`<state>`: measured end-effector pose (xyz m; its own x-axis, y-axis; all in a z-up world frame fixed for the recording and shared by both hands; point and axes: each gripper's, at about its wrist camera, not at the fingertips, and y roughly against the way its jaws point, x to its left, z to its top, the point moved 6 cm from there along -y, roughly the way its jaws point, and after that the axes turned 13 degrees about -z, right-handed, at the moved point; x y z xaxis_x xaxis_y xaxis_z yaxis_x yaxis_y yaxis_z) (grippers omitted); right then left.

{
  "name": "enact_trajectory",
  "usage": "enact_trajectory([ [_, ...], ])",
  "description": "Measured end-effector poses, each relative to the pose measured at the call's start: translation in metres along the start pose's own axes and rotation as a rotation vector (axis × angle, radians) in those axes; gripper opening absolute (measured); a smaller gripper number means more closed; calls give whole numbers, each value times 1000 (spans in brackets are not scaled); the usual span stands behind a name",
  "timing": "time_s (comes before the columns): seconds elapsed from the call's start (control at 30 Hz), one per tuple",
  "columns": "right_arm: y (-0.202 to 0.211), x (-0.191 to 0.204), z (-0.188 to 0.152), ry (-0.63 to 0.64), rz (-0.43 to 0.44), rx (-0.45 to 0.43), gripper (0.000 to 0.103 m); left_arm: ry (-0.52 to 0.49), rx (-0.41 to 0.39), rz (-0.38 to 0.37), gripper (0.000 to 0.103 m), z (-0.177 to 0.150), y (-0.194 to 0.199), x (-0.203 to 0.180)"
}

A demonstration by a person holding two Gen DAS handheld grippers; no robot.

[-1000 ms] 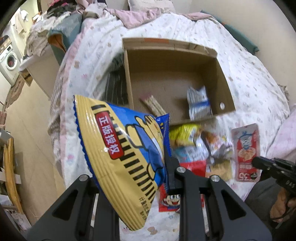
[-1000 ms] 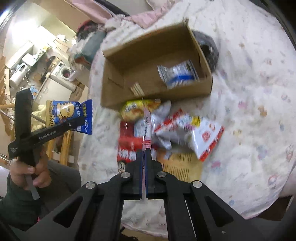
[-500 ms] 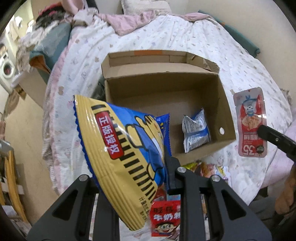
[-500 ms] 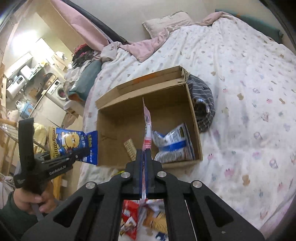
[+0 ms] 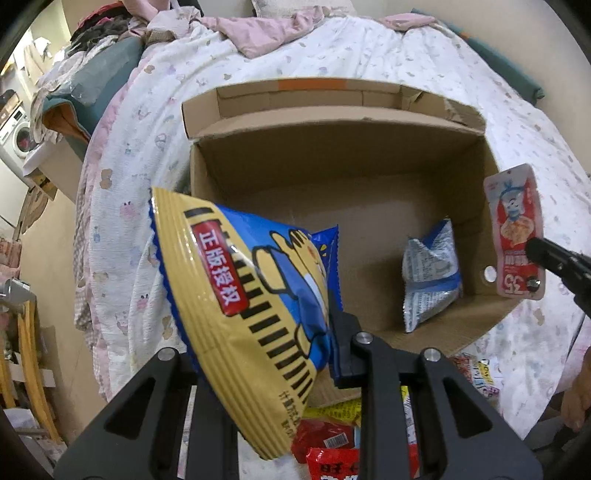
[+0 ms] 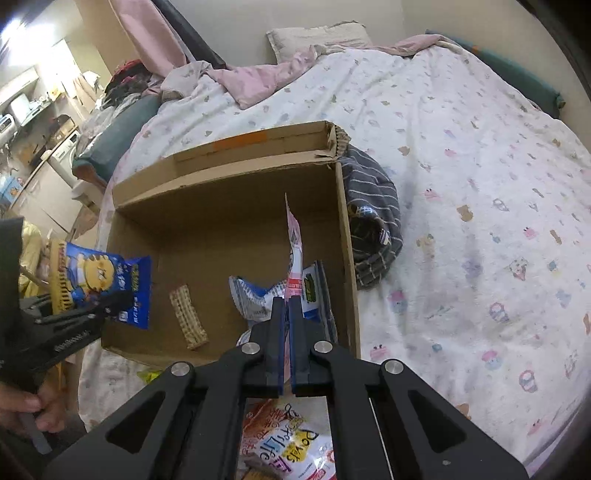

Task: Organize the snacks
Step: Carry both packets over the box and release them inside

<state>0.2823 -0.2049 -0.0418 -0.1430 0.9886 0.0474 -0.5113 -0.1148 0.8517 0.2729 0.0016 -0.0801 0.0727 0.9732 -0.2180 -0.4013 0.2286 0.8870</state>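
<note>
An open cardboard box [image 5: 332, 173] [image 6: 229, 206] lies on the bed. My left gripper [image 5: 258, 332] is shut on a yellow-and-blue snack bag [image 5: 251, 295], held over the box's near left corner; it also shows in the right wrist view [image 6: 99, 284]. My right gripper [image 6: 286, 314] is shut on a thin red-and-pink pouch [image 6: 293, 254], seen edge-on over the box's right side; its face shows in the left wrist view [image 5: 515, 232]. Inside the box lie a silver-blue packet [image 5: 430, 273] [image 6: 255, 295] and a beige wafer bar [image 6: 188, 314].
Loose snack packs [image 5: 332, 443] [image 6: 284, 443] lie on the bedspread in front of the box. A striped grey garment [image 6: 373, 229] sits against the box's right wall. Pink blanket and pillow [image 6: 317, 35] are at the bed's head. The floor and furniture are left of the bed.
Both grippers have moved forward from above the snack pile to over the box, each still holding its pack. The box now fills the middle of both views.
</note>
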Motion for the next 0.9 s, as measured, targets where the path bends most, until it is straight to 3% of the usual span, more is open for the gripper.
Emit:
enact_trajectory([
  [0.33, -22, -9, -3, -33, -14, 51, 1, -15, -4, -3, 21, 2, -3, 0],
  [0.43, -25, -9, -2, -10, -77, 48, 1, -6, -1, -5, 22, 1, -2, 1],
  [0.5, -28, -9, -3, -13, -79, 60, 1, -6, 4, -27, 34, 1, -1, -1],
  [0.57, -31, -9, -3, -12, -81, 68, 1, -10, 2, -47, 71, 1, 1, -5],
  [0.6, -31, -9, -4, -4, -88, 68, 1, -16, -13, -42, 75, 2, 4, -6],
  [0.9, -37, -11, -6, 3, -119, 83, 1, -87, -27, -9, 78, -1, 8, -16],
])
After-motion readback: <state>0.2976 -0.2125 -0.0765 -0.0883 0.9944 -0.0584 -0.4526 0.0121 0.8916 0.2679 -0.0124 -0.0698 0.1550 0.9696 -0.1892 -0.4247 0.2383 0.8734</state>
